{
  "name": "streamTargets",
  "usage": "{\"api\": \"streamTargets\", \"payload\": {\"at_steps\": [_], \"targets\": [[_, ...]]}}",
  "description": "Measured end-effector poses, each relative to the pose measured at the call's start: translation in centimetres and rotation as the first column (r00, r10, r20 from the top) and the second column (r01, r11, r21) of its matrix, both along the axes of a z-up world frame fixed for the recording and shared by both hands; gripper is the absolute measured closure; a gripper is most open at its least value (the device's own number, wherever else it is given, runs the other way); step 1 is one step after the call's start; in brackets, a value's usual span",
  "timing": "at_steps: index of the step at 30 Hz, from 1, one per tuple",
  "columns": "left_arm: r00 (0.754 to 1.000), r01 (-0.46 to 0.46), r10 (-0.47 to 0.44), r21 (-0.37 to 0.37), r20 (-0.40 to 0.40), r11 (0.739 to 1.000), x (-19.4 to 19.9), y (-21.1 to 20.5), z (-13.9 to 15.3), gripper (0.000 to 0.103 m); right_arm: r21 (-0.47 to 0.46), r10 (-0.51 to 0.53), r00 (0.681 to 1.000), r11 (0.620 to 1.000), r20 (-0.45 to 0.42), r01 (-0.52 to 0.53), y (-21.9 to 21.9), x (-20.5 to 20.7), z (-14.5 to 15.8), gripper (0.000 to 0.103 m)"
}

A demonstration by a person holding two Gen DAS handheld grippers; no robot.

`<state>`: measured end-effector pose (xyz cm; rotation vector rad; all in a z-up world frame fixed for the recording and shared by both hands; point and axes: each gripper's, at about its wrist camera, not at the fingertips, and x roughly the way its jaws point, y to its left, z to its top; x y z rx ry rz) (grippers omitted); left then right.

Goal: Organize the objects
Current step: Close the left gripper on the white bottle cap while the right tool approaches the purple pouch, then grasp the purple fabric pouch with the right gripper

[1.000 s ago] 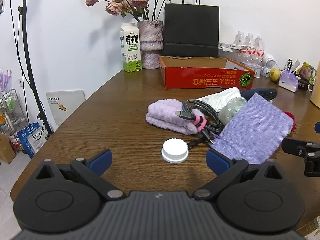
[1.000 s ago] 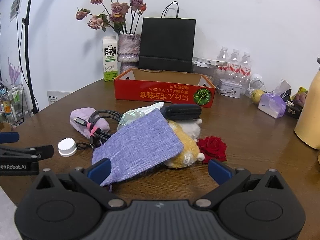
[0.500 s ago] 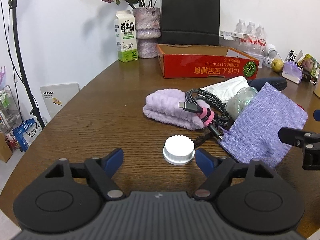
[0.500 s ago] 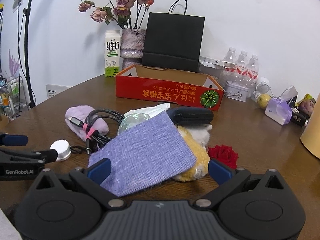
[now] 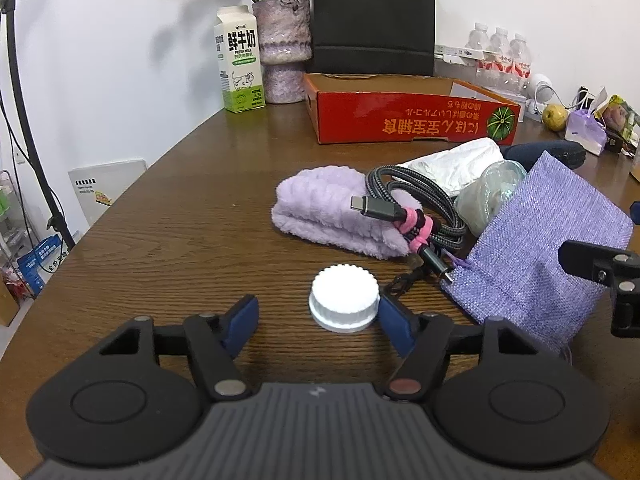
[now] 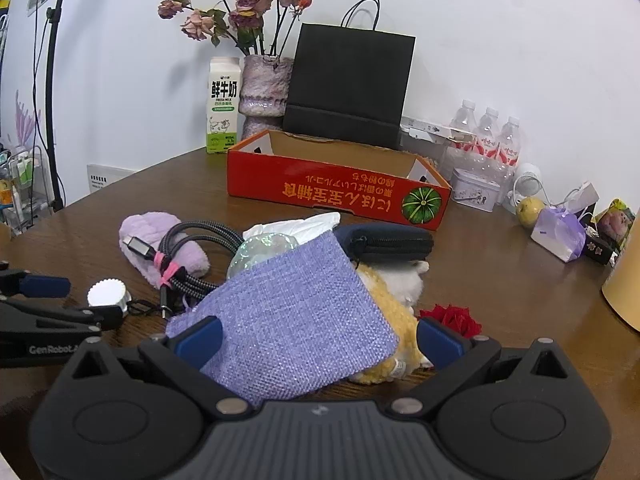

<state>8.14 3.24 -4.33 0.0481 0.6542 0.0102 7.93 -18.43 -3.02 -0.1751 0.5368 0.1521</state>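
Our left hand-held gripper (image 5: pixel 318 314) stands apart around the white cap (image 5: pixel 344 304), right finger touching; we should centre before squeezing. Right hand-held gripper (image 6: pixel 318 340) gapes too.

**Even indoor light, sharp centre, bending edges**

Both views are showing a brightly and evenly lit room, with soft light seeming to fall from above and in front. Soft, diffuse shadows are lying on the white wall (image 6: pixel 500 40) behind the dried flowers (image 6: pixel 240 4) and the milk carton (image 5: pixel 239 68). A pale sheen is spreading across the brown bench (image 5: pixel 192 216), strongest along its left side in the right wrist view. The white cap (image 5: pixel 344 300) is reading nearly blown out, yet its ribbing is staying visible. Fisheye distortion is curving the bench edge and the light stand (image 5: pixel 24 120), and dark vignetting is cutting the corners. The centre is staying crisp; far clutter at the right edge is looking soft and small.
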Motion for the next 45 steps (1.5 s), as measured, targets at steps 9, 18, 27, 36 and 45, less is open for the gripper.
{"api": "streamTargets", "payload": {"at_steps": [9, 18, 27, 36, 45], "targets": [[1.000, 0.008, -0.008, -0.002, 0.009, 1.000, 1.0, -0.3, -0.2, 0.038, -0.019, 0.003, 1.000, 1.000, 0.012, -0.003, 0.1, 0.2, 0.0, 0.000], [0.999, 0.038, -0.037, -0.050, 0.023, 0.998, 0.7, 0.0, -0.1, 0.062, -0.030, 0.011, 1.000, 0.999, 0.023, -0.010, 0.1, 0.0, 0.0, 0.000], [0.999, 0.014, -0.012, -0.042, 0.052, 0.999, -0.6, 1.2, 0.7, 0.062, -0.058, 0.070, 0.997, 0.996, 0.017, -0.068, 0.8, 0.6, -0.4, 0.000], [0.998, -0.021, 0.023, -0.044, 0.054, 0.999, -1.3, 2.5, 1.0, 0.062, -0.168, 0.106, 0.994, 0.981, 0.021, -0.101, 2.8, 1.5, -1.7, 0.000], [0.998, -0.019, 0.021, -0.045, 0.056, 0.999, -1.5, 2.6, 1.1, 0.062, -0.219, 0.156, 0.988, 0.964, 0.017, -0.149, 3.8, 0.9, -2.4, 0.000]]}}
